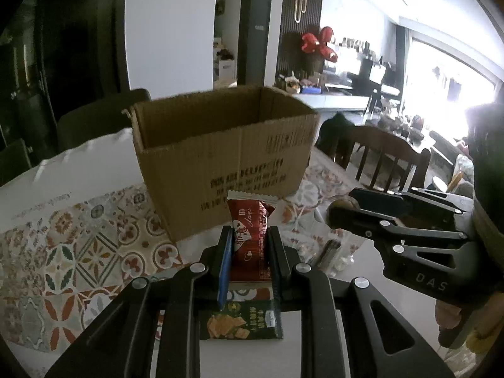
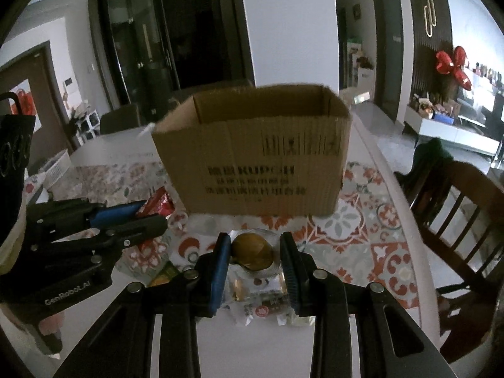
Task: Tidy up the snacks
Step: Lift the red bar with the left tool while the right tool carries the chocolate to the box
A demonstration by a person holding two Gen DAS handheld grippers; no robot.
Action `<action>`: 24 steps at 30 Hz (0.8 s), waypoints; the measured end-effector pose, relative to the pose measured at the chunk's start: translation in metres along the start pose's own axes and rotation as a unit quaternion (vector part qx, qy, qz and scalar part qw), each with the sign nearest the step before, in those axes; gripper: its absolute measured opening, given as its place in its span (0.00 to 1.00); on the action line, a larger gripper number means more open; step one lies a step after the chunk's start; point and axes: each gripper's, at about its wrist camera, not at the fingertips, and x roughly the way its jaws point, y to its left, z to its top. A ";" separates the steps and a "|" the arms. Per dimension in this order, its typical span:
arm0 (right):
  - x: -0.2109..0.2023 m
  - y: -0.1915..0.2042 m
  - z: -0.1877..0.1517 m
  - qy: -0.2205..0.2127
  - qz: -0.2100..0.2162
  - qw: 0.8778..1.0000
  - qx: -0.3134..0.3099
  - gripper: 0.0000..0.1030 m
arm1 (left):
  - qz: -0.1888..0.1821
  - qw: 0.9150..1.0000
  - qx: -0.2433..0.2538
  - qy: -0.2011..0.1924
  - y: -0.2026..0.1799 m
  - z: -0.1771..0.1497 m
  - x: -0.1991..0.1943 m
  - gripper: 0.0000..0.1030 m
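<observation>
My left gripper point(image 1: 249, 245) pinches a red snack packet point(image 1: 249, 230) between its pads, the packet standing up from the jaws just in front of the open cardboard box point(image 1: 220, 151), lifted clear of the table. My right gripper point(image 2: 255, 258) is clamped on a round golden-brown snack in clear wrap point(image 2: 252, 250), also held in front of the box and a little to the right of the left gripper, off the table. Below the left gripper, nearer to me than the box, a green cracker packet point(image 1: 241, 319) lies flat on the white table point(image 1: 362, 258). Under the right gripper I see a loose heap of clear-wrapped snacks point(image 2: 261, 305). The box stands on a patterned tile-print cloth point(image 1: 78, 245). A wooden chair point(image 2: 460, 214) stands to the right of the box, beyond the table's edge.
</observation>
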 end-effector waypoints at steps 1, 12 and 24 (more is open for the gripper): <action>-0.003 0.000 0.002 -0.004 0.000 1.000 0.001 0.33 | -0.001 1.000 0.000 -0.004 0.000 0.002 -0.003 0.21; -0.033 0.004 0.030 -0.060 0.005 0.998 0.004 0.33 | 0.004 0.999 0.003 -0.052 -0.002 0.031 -0.032 0.21; -0.042 -0.001 0.072 -0.109 0.000 0.994 0.001 0.33 | 0.021 0.996 0.007 -0.090 0.004 0.067 -0.039 0.21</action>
